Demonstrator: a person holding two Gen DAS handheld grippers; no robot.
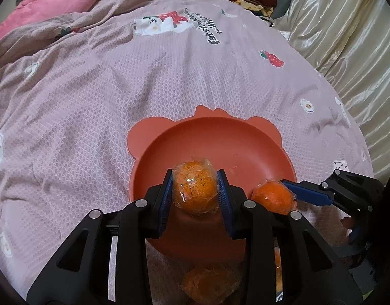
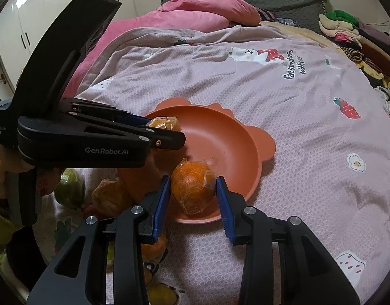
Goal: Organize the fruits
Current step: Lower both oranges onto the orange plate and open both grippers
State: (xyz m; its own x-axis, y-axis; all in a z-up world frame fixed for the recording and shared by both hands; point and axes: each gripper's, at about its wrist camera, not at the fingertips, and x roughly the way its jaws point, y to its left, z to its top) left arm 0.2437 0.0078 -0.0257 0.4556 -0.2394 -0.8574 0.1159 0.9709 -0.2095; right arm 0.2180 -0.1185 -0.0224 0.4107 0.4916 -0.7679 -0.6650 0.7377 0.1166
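A coral bear-eared bowl (image 1: 220,147) (image 2: 220,137) rests on the pink bedspread. My left gripper (image 1: 195,175) (image 2: 167,128) is shut on a plastic-wrapped orange (image 1: 195,190) (image 2: 165,124), held just above the bowl's near-left rim. My right gripper (image 2: 192,179) (image 1: 273,193) is shut on a second wrapped orange (image 2: 192,190) (image 1: 271,198), which hangs over the bowl's near edge. Nothing lies inside the bowl. In the left wrist view only one blue pad (image 1: 306,193) of the right gripper shows.
Loose fruit lies on the blanket near the bowl: a green fruit (image 2: 70,188), a wrapped orange (image 2: 108,198) (image 1: 210,284), another orange (image 2: 154,251) and a yellow fruit (image 2: 161,294). Pink pillows (image 2: 207,7) and stacked clothes (image 2: 360,43) are at the far end. A cream curtain (image 1: 347,38) hangs on the right.
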